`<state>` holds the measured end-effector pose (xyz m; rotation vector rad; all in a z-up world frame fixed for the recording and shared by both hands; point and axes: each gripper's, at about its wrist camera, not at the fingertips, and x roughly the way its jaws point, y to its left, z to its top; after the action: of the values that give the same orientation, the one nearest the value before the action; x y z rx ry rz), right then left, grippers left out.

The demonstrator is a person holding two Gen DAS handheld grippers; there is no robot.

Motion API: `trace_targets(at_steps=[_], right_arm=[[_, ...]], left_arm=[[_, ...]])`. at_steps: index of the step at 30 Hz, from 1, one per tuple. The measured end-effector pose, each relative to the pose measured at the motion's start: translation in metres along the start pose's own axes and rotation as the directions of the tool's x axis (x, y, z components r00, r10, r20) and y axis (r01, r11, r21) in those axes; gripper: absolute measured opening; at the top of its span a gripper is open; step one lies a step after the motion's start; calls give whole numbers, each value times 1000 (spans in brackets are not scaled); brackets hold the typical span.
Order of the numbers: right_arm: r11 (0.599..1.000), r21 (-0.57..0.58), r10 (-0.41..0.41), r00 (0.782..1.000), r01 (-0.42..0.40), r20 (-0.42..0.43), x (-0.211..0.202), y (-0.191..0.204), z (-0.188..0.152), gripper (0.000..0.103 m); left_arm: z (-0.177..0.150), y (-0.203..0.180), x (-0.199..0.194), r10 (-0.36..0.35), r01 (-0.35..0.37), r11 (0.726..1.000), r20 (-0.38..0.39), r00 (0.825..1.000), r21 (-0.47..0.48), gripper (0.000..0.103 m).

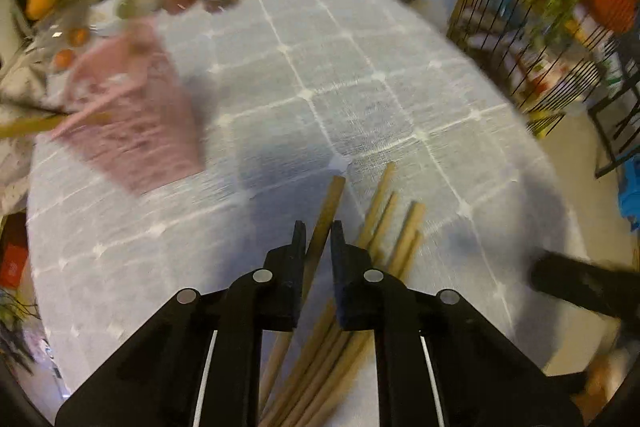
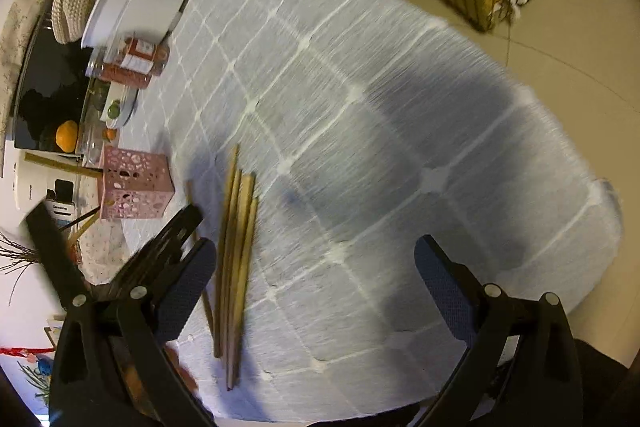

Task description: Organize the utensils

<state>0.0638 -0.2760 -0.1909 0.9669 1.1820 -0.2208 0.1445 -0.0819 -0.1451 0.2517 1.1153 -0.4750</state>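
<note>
My left hand-held gripper (image 1: 316, 227) is pinched narrow on one chopstick (image 1: 326, 211), pads pressing its shaft, tip sticking out past the fingers toward the far side of the table (image 1: 360, 67). No earlier pic to go by, so I can't say how it got there. Right hand-held gripper (image 2: 316, 263) is spread wide w/ nothing between the fingers, hovering over bare cloth on the near side.

Progress, judging by what lies where: early. The pink holder (image 2: 134, 187) sits at the left side of the table, near the jars and pot. At least one wooden stick (image 1: 52, 123) pokes out of it at a slant, so maybe one or two are already in; the left wrist view is too blurred there to count. The rest of the chopsticks (image 2: 236, 259) lie loose in a bundle on the cloth, just right of my left gripper, near edge of the table, well apart from the holder.

Still to do, I reckon: carry this one over to the holder, drop it in, then repeat for approx. four or five more in the pile.
</note>
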Motion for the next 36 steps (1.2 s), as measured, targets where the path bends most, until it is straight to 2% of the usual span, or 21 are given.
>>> trace_targets(at_steps=[4,5,8,9,12,15,17,22,24,26,27,28,29,30,32,33,36], right_arm=[[999,-23,-23,999,23,-37,23,20,-1,86],[998,-36,-56,998,55,-26,28,27,-2,83],[993,-71,-96,995,94,-25,37,42,-3,58],[990,-82,-121,993,119,-19,40,45,-4,54],[974,-113,-195,981,196,24,45,56,-6,50],[954,-147,-256,965,261,51,49,65,-8,50],[930,-182,-310,948,318,69,54,74,-12,50],[874,-235,-414,905,426,100,63,88,-17,50],[835,-272,-461,878,478,129,65,92,-22,44],[818,-289,-473,867,498,155,65,94,-26,39],[820,-283,-472,867,498,159,64,93,-26,32],[831,-281,-455,878,479,150,63,91,-26,22],[856,-265,-426,896,444,124,61,88,-25,13],[875,-251,-401,910,415,105,59,85,-24,9],[916,-224,-326,943,333,69,56,78,-24,6],[943,-205,-256,965,263,62,50,73,-24,6],[969,-198,-132,986,150,100,25,66,-27,5]], left_arm=[[-26,20,-57,-16,21,999,111,994,-49,11],[-31,24,-72,-17,26,998,140,990,-62,10],[-43,34,-102,-14,33,996,214,977,-84,7],[-49,39,-116,-22,47,995,246,969,-93,7],[-62,49,-139,-35,75,991,319,947,-113,7],[-70,61,-151,-48,99,987,357,933,-124,7],[-72,62,-156,-57,108,987,368,928,-121,7],[-77,70,-177,-76,140,983,429,900,-120,7],[-79,73,-183,-77,146,982,443,893,-124,7],[-81,79,-188,-65,139,981,452,890,-134,7],[-81,80,-189,-66,143,980,454,888,-137,7],[-82,82,-191,-68,149,979,459,886,-142,7],[-82,83,-192,-68,149,978,463,884,-143,7],[-83,84,-195,-64,148,978,469,881,-144,7],[-85,85,-198,-65,152,977,476,877,-147,7],[-86,86,-199,-65,154,977,479,876,-148,7],[-89,86,-201,-61,156,975,483,874,-158,7]])
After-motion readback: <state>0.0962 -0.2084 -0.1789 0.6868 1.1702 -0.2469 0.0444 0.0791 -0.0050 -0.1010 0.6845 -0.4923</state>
